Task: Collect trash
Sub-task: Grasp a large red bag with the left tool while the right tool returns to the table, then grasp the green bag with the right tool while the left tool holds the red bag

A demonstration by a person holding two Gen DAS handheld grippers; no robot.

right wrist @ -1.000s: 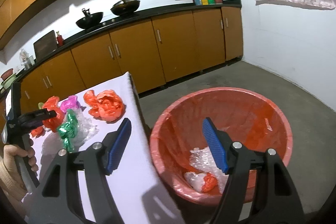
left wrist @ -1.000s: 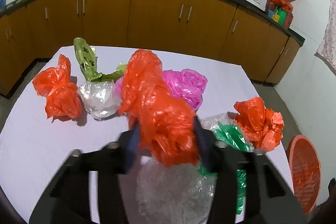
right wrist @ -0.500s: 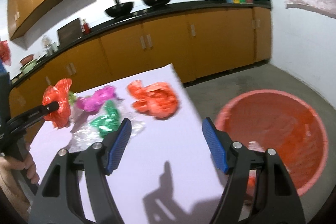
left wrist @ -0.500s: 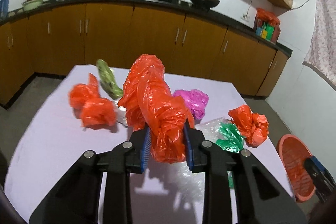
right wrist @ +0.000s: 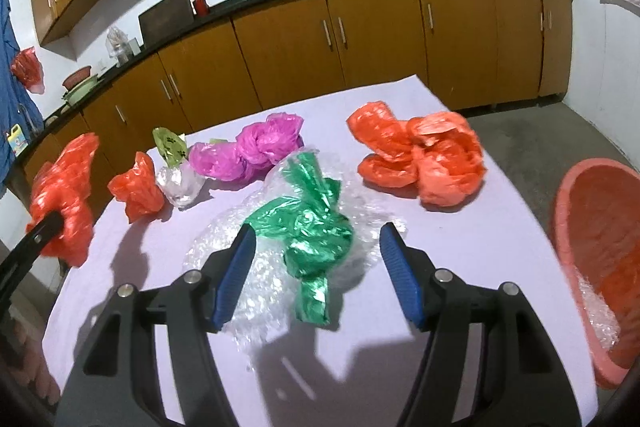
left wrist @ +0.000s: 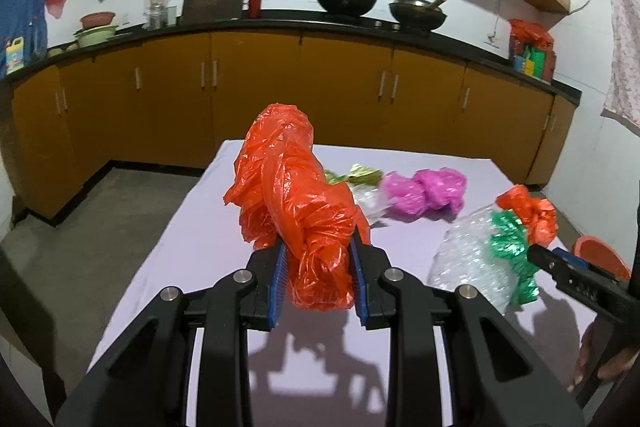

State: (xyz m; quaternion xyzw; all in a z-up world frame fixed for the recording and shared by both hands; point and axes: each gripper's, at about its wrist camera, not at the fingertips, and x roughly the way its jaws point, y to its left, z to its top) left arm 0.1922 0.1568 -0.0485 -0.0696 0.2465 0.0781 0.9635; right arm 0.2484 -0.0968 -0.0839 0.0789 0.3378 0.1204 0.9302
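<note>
Orange plastic fills the left gripper [left wrist: 318, 279]: a knotted orange bag [left wrist: 298, 203] is clamped between its blue pads and held up clear of the counter [left wrist: 192, 227]. A second ago this gripper was only closing around the bag among the other litter; now the bag is lifted and the view has swung, so the pickup looks done and the carry to the bin comes next. The right gripper [right wrist: 316, 275], which hung over the red bin [right wrist: 592, 247] a second ago, has come back over the counter and stands wide open with nothing in it, straddling a green foil bag [right wrist: 308, 227] that lies on clear bubble wrap [right wrist: 224, 247]. It seems poised just above them, though whether it touches is hard to tell. Beyond lie a pink bag [right wrist: 248, 151], a small orange bag [right wrist: 138, 187] and a pair of orange bags [right wrist: 424, 159], all yet to be collected.
</note>
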